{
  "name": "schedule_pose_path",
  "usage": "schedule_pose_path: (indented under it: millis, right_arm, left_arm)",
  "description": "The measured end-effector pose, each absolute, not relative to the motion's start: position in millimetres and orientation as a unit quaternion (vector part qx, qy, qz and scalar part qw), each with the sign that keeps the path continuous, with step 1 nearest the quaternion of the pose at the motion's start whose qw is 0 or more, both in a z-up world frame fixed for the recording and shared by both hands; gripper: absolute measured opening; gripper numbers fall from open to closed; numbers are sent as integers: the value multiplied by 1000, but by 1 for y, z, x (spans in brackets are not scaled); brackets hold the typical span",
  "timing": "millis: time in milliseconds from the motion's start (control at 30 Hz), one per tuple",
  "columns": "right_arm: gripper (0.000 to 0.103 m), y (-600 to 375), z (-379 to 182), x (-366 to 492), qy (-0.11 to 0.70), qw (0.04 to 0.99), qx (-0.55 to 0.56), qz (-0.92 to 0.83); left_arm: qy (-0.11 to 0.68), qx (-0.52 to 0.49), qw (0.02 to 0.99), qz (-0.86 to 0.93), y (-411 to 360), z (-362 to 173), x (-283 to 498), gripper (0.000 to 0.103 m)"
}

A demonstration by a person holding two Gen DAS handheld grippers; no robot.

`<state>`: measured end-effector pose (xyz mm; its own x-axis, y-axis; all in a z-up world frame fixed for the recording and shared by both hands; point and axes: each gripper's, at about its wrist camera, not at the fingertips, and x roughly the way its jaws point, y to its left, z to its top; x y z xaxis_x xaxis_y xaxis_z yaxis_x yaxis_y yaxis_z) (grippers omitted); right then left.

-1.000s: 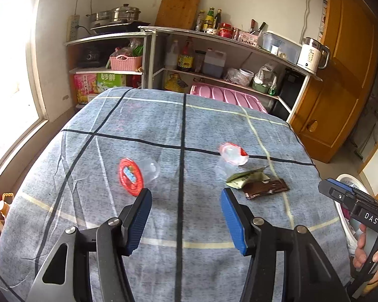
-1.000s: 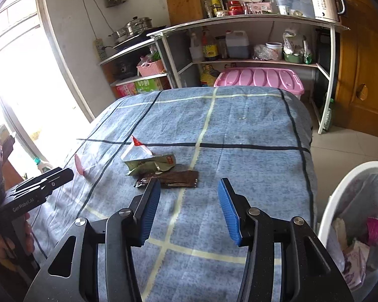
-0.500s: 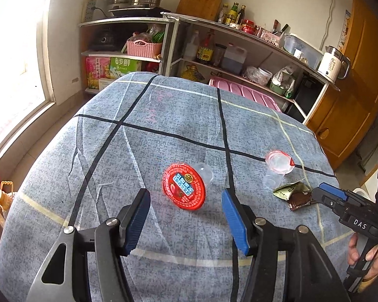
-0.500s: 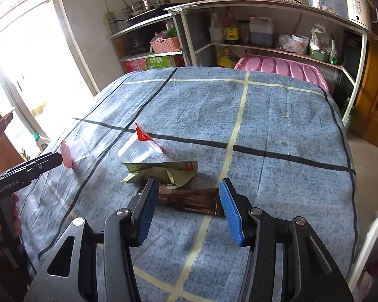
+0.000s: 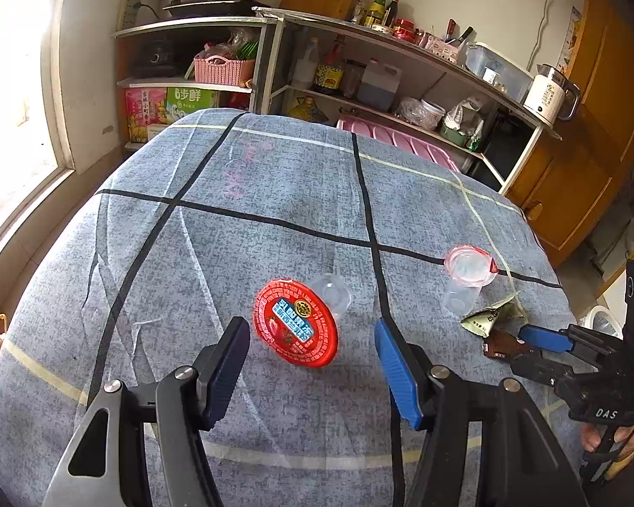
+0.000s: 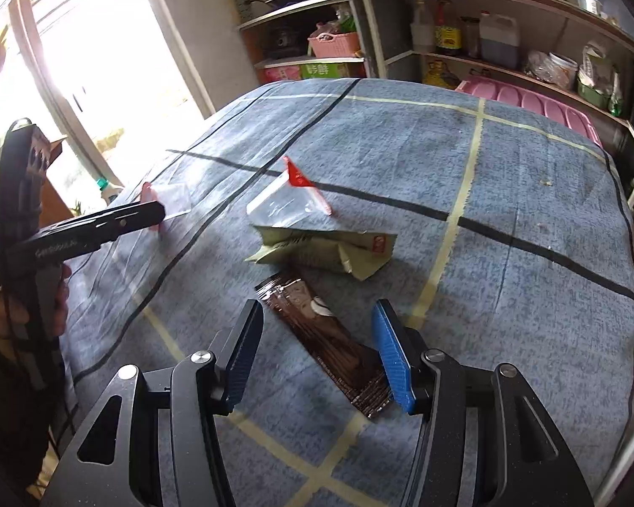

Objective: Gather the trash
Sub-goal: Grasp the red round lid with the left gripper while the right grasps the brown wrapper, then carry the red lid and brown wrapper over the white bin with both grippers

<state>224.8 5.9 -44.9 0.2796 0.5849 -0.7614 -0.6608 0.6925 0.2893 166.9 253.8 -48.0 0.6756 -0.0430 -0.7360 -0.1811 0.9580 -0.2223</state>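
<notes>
A clear cup with a red lid [image 5: 295,323] lies on its side on the blue-grey tablecloth [image 5: 274,194]. My left gripper [image 5: 310,323] hangs low over it, jaws opening, with the cup between the pads and untouched. A brown wrapper [image 6: 317,325] lies flat between the fingers of my right gripper [image 6: 317,310], whose pads stand apart and clear of it. Beyond it lie a green wrapper [image 6: 325,249] and a second clear cup with a peeled red lid [image 6: 283,203]. The right gripper [image 5: 534,352] also shows at the brown wrapper [image 5: 501,346] in the left wrist view.
Metal shelves [image 5: 401,42] with bottles, pots and a kettle stand behind the table, with a pink crate [image 6: 528,101] at its far edge. A bright window [image 6: 84,84] is on the left. A white bin [image 5: 600,321] sits past the table's right edge. A hand [image 6: 59,295] holds the left gripper.
Both grippers came down and forward. The red-lidded cup now sits between the left fingers. The right gripper rolled, and the brown wrapper now lies between its fingers.
</notes>
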Motion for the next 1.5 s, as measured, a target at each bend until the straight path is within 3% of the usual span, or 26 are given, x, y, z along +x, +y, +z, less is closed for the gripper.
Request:
schedule_pose_path:
  millis: [333,633,700,767,1000,1500]
  right_arm:
    - [54,21,-47,214,440,811,-111,370]
    - [54,16,-47,209,436,821,-100,353]
    - [50,18,-46,209,434,824,-105,348]
    - [41,16,-46,204,432,827,-110,343]
    - [23,12,-45,202,428,830,-104,341]
    - [20,-3,-32,183,408,844,-84,338]
  left_arm:
    - [404,-133,904,45,258,-51,171,61]
    - [403,-138,904,42,258,-57,175,61]
    - [403,-139,904,43,258,-57,175,60]
    - [402,-139,904,39,257,-57,175,44]
    - [401,-134,906,30,251,-56,174,44]
    - [383,-102,918,11,217,-32,146,44]
